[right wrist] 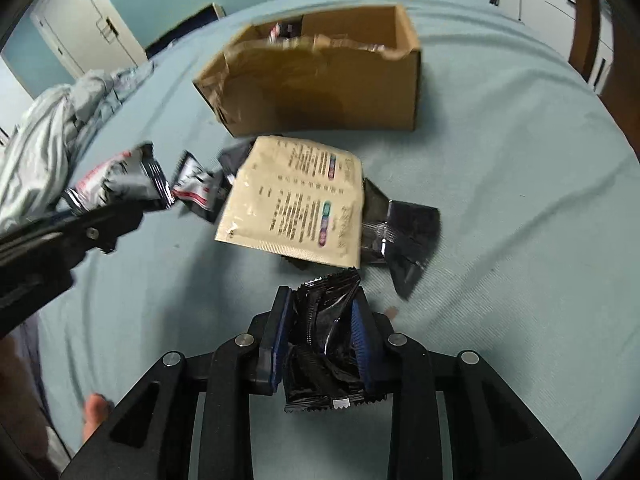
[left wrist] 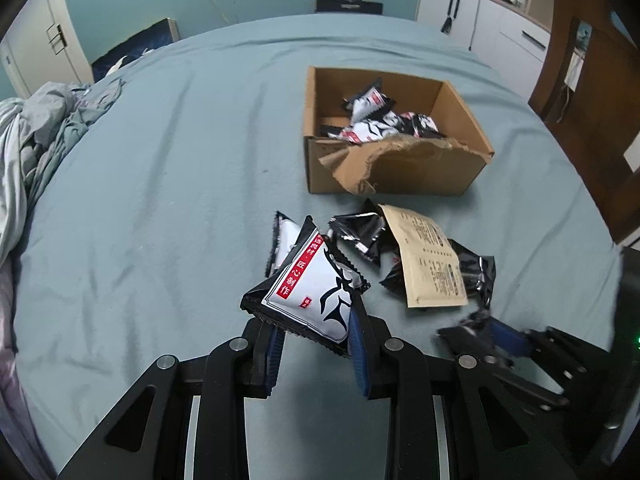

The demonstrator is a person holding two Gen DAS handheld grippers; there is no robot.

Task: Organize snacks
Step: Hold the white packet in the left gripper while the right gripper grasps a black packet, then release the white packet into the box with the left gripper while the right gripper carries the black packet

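Here, the left gripper (left wrist: 316,334) is clamping a white-and-black snack packet (left wrist: 310,292). The right gripper (right wrist: 322,336) is squeezing a crumpled black snack packet (right wrist: 326,344); the torn cardboard box (right wrist: 320,92) is sitting at twelve o'clock.

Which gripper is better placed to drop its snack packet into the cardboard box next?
Probably left. The left gripper grips a white-and-black packet firmly, and the cardboard box opening faces its view. The right gripper grips a crumpled black packet.

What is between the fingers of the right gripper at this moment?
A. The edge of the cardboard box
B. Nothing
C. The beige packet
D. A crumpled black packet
D: in the right wrist view the right gripper has its blue pads pressed on a crumpled black packet, while the beige packet lies on the sheet beyond it.
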